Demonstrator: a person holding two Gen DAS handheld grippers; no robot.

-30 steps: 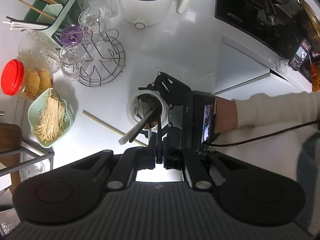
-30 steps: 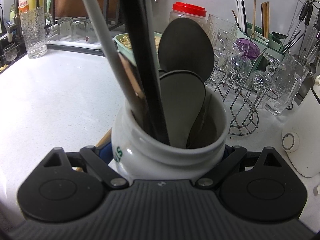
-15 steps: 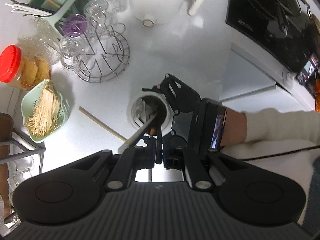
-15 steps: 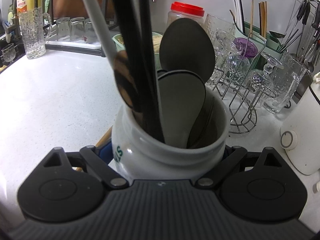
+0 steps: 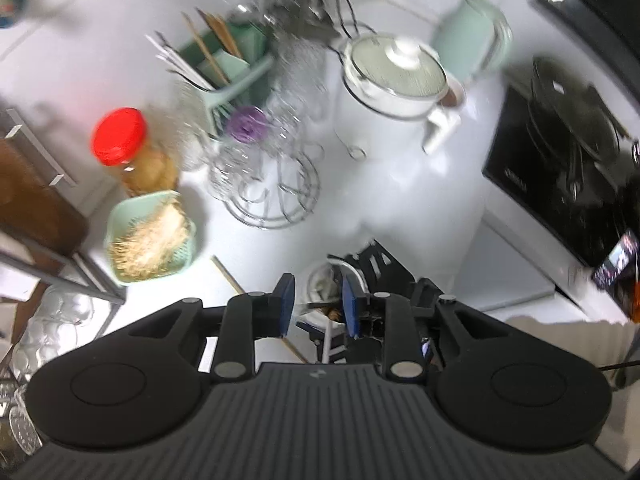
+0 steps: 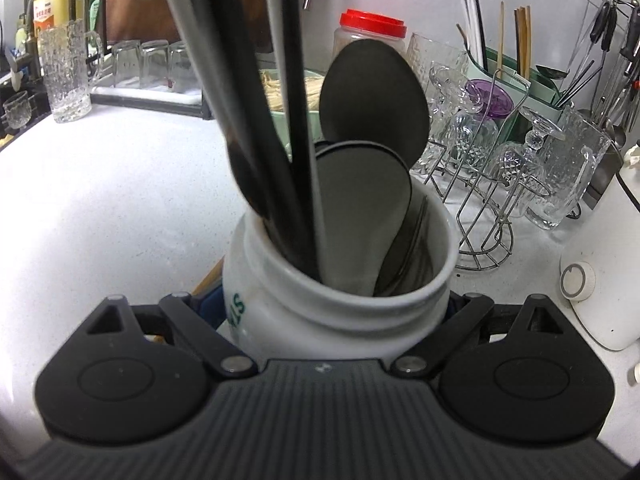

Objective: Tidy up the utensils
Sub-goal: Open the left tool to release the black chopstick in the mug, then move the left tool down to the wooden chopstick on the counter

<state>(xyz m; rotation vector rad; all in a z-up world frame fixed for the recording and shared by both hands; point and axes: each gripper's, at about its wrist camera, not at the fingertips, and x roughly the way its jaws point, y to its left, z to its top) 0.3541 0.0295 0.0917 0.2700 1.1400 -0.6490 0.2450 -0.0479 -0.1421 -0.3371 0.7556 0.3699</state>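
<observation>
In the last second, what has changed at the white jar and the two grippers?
The left gripper has opened and let go of the utensils, then pulled up and away. The utensils now stand in the white jar. The right gripper stays clamped on the jar, and one chopstick still lies on the counter.

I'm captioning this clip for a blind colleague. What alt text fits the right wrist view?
The right gripper clamps a white ceramic jar on a white counter; dark spoons and long-handled utensils stand in the jar. Behind it are a wire rack of glasses, a red-lidded jar and a green chopstick holder.
</observation>
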